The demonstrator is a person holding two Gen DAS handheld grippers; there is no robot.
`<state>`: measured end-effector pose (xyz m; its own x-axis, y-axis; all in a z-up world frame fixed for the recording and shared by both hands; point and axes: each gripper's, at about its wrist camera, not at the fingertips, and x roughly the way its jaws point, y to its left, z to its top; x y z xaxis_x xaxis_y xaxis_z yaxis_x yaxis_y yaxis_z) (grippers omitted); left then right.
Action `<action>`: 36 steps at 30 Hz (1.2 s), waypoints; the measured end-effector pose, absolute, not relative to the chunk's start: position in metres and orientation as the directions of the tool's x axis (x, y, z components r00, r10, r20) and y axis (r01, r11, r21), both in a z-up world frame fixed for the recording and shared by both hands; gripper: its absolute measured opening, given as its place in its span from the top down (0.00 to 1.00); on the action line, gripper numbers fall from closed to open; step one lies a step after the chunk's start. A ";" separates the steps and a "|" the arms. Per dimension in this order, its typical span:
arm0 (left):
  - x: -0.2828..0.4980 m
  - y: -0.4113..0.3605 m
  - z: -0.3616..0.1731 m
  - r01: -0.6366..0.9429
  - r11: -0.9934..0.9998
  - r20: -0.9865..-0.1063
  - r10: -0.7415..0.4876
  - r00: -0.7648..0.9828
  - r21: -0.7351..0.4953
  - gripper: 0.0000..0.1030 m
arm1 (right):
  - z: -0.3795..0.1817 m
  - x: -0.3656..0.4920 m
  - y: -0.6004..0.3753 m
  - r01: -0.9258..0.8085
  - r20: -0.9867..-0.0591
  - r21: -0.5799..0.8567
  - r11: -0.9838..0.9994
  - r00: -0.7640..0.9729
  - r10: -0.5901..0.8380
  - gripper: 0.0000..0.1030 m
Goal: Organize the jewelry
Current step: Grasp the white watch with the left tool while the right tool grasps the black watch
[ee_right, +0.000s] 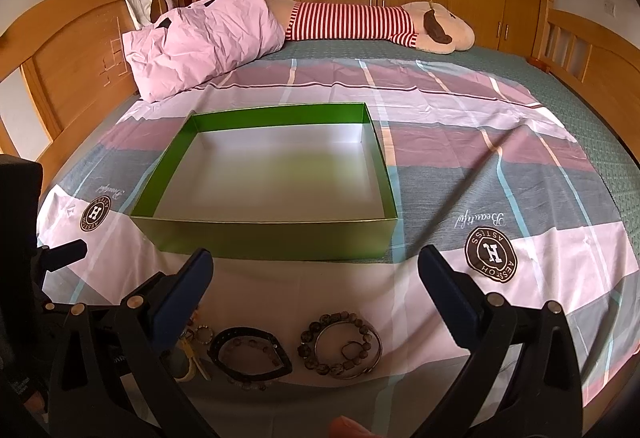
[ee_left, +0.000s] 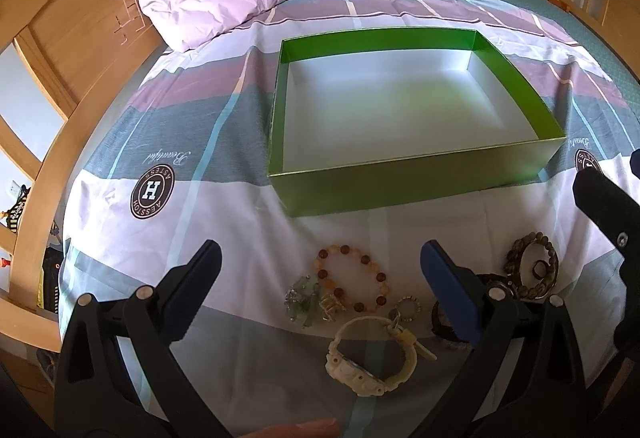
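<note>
Left wrist view: the left hand-held gripper [ee_left: 320, 274] hangs released, its two blue-padded fingers spread wide and grasping nothing, above a cluster of jewelry on the patterned bedsheet [ee_left: 192, 222]. Between the fingers lie a beaded bracelet [ee_left: 354, 278] of orange and red beads, a small green ornament [ee_left: 302, 300] to its left, a little beaded ring [ee_left: 409, 308] to its right, and a cream watch [ee_left: 370, 356] nearest the camera. Straight ahead beyond the fingertips sits the green box [ee_left: 400, 181], open-topped with a white bottom. Right wrist view: the right hand-held gripper [ee_right: 316, 272] is likewise released and holds nothing. Between its fingers and near the camera rest a black strap bracelet [ee_right: 250, 356] with a dark bead string inside it and, just beside it to the right, a brown bead bracelet [ee_right: 340, 344] nested with a metal bangle. Ahead and slightly left stands the same box [ee_right: 264, 236]; a pink pillow [ee_right: 200, 41] lies far beyond on the bed.
</note>
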<state>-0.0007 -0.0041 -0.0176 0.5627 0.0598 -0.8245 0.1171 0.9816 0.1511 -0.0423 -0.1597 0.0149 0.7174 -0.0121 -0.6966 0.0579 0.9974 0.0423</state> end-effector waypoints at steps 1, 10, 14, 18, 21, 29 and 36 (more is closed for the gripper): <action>-0.001 -0.004 -0.018 0.118 0.981 -0.825 0.061 0.562 0.152 0.02 | 0.015 -0.043 -0.160 0.059 -0.696 0.042 0.997 0.718 -0.013 0.01; 0.005 0.006 -0.017 0.114 0.975 -0.827 0.096 0.554 0.189 0.02 | 0.030 -0.041 -0.186 0.139 -0.665 0.024 0.990 0.742 -0.088 0.01; 0.016 0.035 -0.013 0.071 0.992 -0.850 0.053 0.524 0.106 0.02 | 0.006 -0.027 -0.200 0.158 -0.779 -0.017 0.987 0.617 -0.113 0.01; 0.021 0.047 -0.017 0.103 0.995 -0.890 -0.039 0.454 0.009 0.13 | -0.036 -0.021 -0.193 0.084 -0.896 0.032 0.996 0.443 -0.009 0.21; 0.017 0.042 -0.027 0.178 0.984 -0.923 -0.094 0.374 -0.028 0.31 | -0.052 -0.027 -0.179 0.015 -0.924 0.077 0.997 0.378 0.065 0.52; 0.002 0.041 -0.047 0.265 0.953 -0.956 -0.203 0.209 -0.145 0.40 | -0.056 -0.039 -0.132 -0.152 -0.923 0.125 0.981 0.346 0.171 0.55; -0.001 0.020 -0.084 0.297 0.949 -0.984 -0.144 0.100 -0.109 0.47 | -0.083 -0.031 -0.123 -0.160 -0.953 0.056 0.986 0.285 0.101 0.55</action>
